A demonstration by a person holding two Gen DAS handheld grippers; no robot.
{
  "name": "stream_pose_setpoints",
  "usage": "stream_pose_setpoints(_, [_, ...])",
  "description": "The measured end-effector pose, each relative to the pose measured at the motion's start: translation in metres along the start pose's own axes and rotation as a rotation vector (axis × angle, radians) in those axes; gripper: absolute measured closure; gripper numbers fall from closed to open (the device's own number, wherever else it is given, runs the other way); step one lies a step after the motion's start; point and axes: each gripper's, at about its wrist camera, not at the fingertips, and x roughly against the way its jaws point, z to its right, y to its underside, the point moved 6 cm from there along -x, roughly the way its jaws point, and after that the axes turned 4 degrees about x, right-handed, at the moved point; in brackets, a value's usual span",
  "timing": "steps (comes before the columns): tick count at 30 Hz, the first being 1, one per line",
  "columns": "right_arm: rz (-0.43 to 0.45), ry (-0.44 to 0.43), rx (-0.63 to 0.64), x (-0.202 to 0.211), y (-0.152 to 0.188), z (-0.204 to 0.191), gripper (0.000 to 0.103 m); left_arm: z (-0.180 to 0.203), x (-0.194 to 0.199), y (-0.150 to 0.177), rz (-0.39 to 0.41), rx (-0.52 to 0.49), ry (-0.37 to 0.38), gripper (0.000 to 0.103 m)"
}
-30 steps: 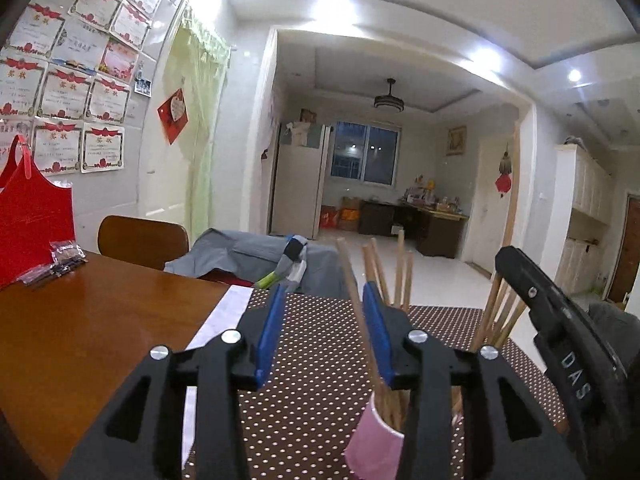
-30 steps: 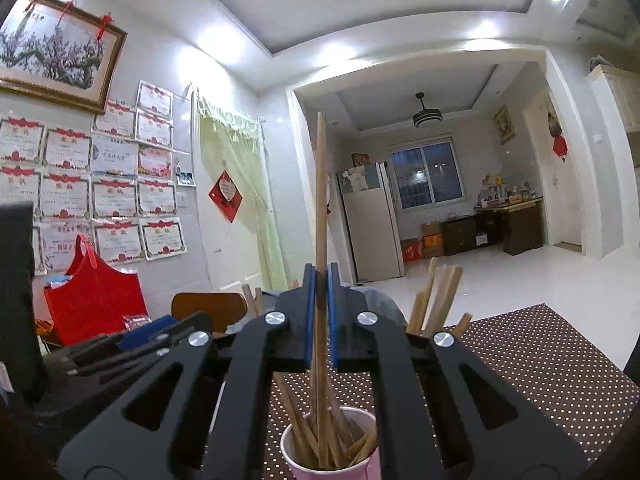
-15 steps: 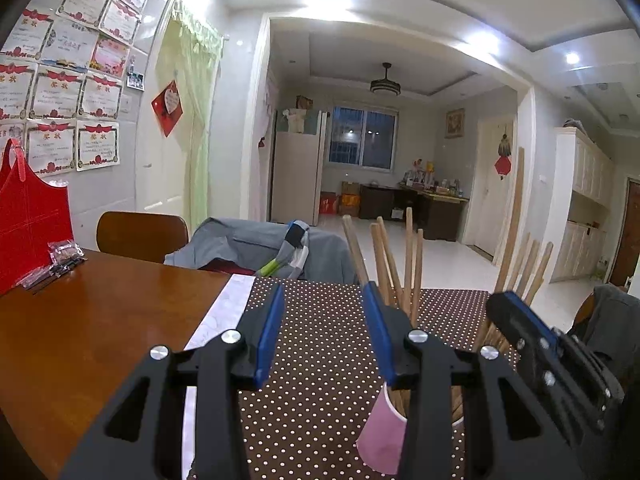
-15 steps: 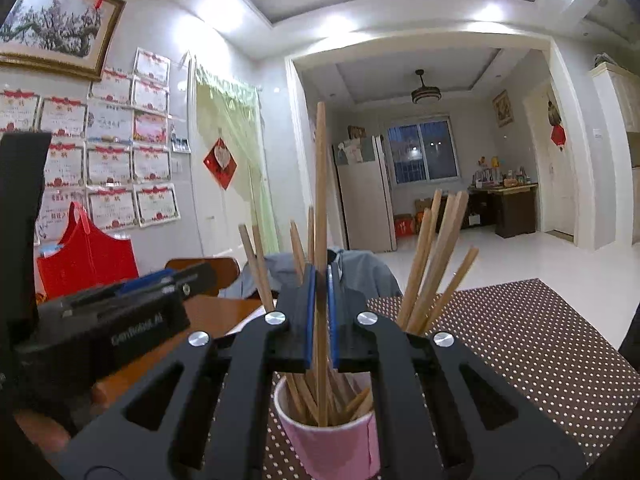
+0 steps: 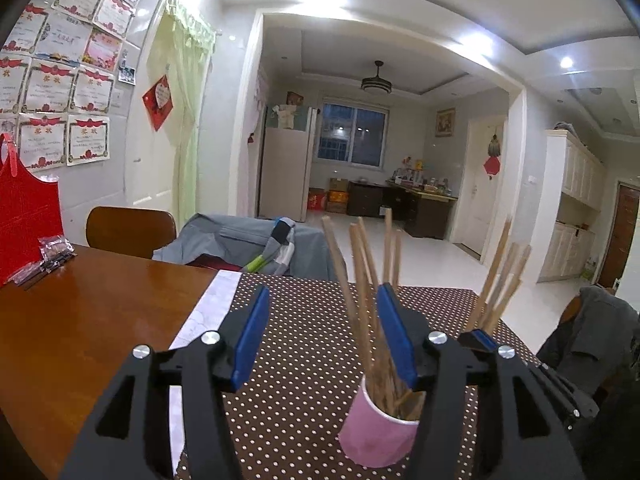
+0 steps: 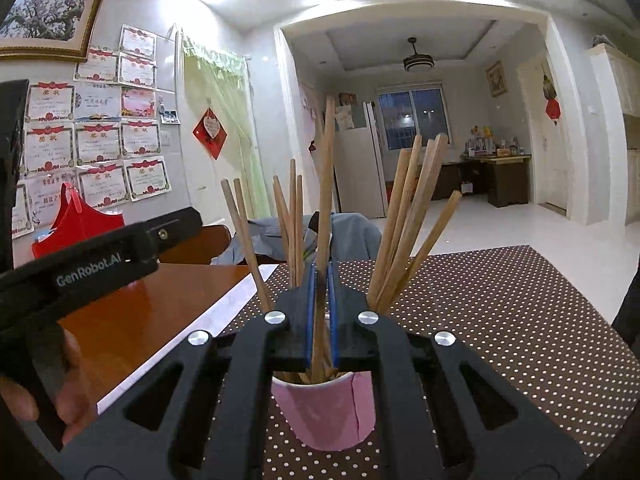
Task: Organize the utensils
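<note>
From my left wrist view the wooden desk [image 5: 92, 320] carries a brown polka-dot mat [image 5: 304, 360], with a red bag [image 5: 28, 216] at its far left and a tiled room beyond. My left gripper [image 5: 324, 340] has its jaws spread wide, empty, beside the pink cup [image 5: 376, 436] of chopsticks [image 5: 360, 292] — lower in frame than a second ago.

From my right wrist view my right gripper [image 6: 321, 316] has its jaws clamped on one upright chopstick [image 6: 326, 184] standing in the cup [image 6: 324, 416], which shows more fully than before — the left gripper's body [image 6: 100, 264] sits at left.
</note>
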Motion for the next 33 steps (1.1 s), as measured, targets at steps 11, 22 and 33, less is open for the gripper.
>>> stream_pose_setpoints(11, [0.011, 0.032, -0.037, 0.039, -0.011, 0.009, 0.078, 0.013, 0.049, 0.001, 0.012, -0.064, 0.009, 0.048])
stream_pose_setpoints(22, [0.063, 0.038, -0.044, 0.131, -0.034, -0.001, 0.056, 0.025, 0.135, 0.004, 0.045, -0.067, 0.042, 0.042])
stream_pose_setpoints(33, [0.077, 0.077, 0.006, 0.218, -0.038, -0.024, 0.031, 0.037, 0.229, 0.01, 0.118, -0.134, 0.032, 0.034])
